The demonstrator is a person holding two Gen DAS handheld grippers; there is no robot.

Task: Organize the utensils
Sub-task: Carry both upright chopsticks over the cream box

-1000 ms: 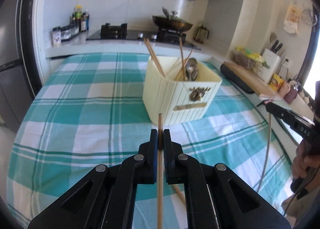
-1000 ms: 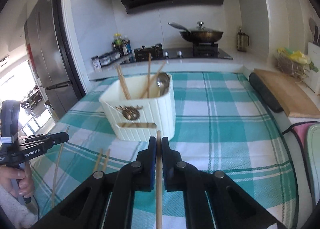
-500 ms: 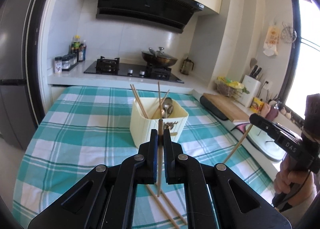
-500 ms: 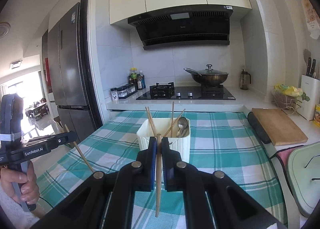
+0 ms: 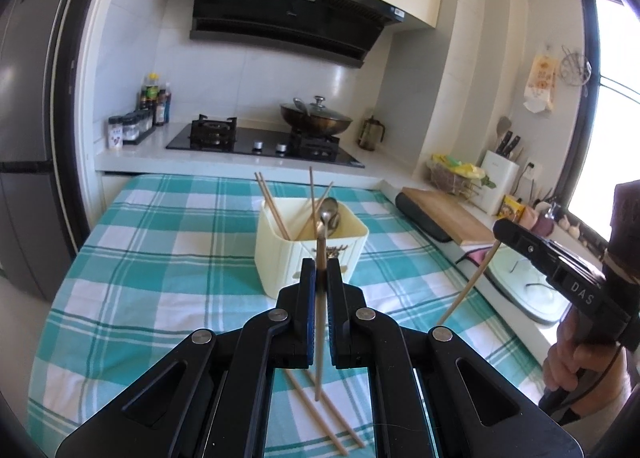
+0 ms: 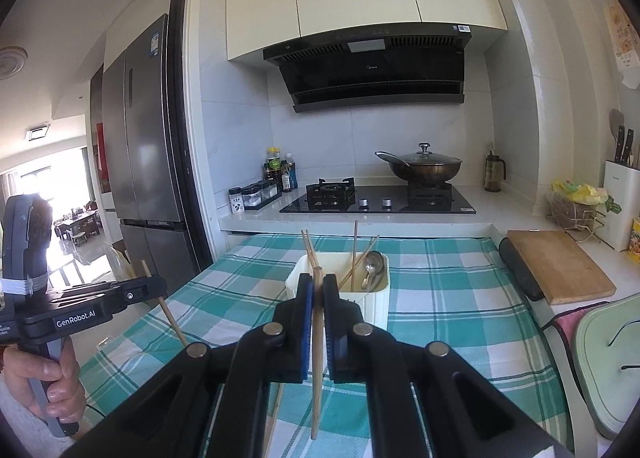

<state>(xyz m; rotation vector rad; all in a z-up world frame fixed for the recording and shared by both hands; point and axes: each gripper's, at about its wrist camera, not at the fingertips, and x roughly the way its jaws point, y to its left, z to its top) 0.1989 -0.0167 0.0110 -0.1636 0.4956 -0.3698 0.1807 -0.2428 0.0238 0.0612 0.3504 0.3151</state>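
A: Gripping one chopstick each, are they?

B: Yes. The left gripper [image 5: 319, 270] is closed tight on its chopstick [image 5: 319, 322], the right gripper [image 6: 317, 286] likewise on its own [image 6: 317, 358], sticks near upright, probably so they drop in tip-first.

A: And what's left?

B: Two loose chopsticks [image 5: 320, 410] on the checked cloth [image 5: 160, 258] just below; beyond, the cream holder [image 5: 280, 258] with chopsticks and a spoon [image 5: 330, 214] standing inside.

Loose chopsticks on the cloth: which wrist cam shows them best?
Left wrist view. Two loose chopsticks lie crossed on the checked tablecloth just below the left gripper, both visible between its arms. The right wrist view shows only a sliver; the right gripper hides the rest.
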